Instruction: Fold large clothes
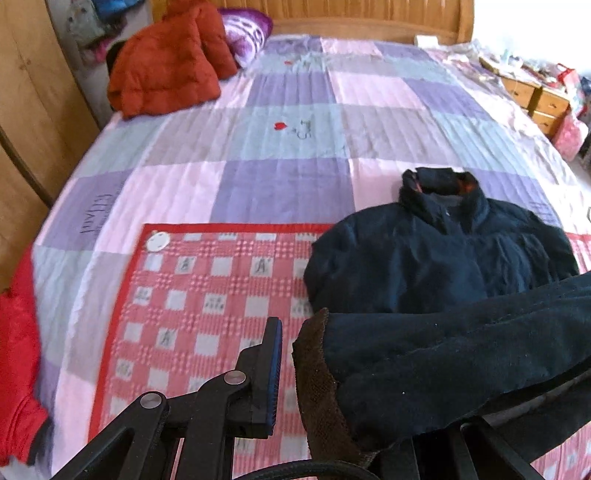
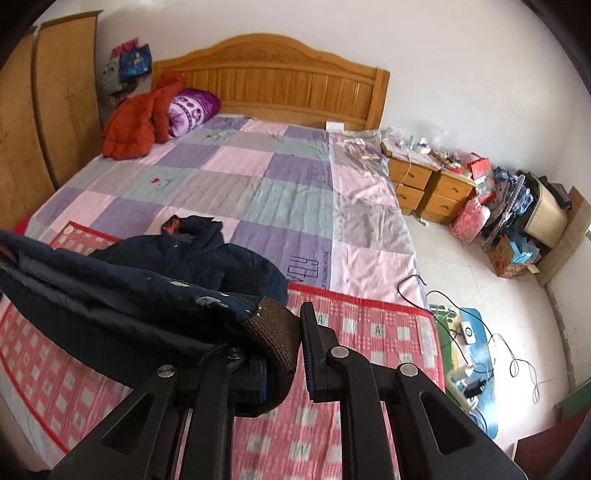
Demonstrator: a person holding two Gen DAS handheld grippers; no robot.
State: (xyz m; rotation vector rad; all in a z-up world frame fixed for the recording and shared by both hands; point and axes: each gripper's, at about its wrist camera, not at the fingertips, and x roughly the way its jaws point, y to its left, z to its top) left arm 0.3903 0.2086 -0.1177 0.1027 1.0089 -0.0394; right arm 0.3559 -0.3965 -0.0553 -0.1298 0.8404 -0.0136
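- Padding is what we judge first: the dark navy jacket [image 1: 436, 254] looks thick and quilted, so we expect it soft and bulky, springy at a crease rather than lying flat, and heavier than a shirt.
- We see its body lying on the red checked mat [image 1: 207, 295] at the near end of the bed [image 1: 280, 147], collar toward the headboard [image 2: 273, 74], with both sleeves lifted toward us.
- Our left gripper [image 1: 291, 373] has the left sleeve cuff [image 1: 314, 373] lying between its fingers; the visible finger stands apart from the cloth and the other is hidden under the sleeve, so we cannot tell whether it is pinching.
- Our right gripper [image 2: 284, 354] has the other brown knit cuff [image 2: 273, 328] bunched between its fingers, one finger touching the knit and the other mostly hidden by the cloth; it appears to be nipping the cuff, with the sleeve stretched away to the left.
- The ribbed knit cuffs look like the grippiest hold; the shell fabric beside them seems smoother and likelier to slide.
- In our judgement, held by the cuffs alone, the sleeves will sag and drag the body, so the fold calls for laying each sleeve across the chest slowly.
- The orange-red puffer coat [image 1: 170, 59] sits well apart by the purple pillow [image 1: 243, 33].
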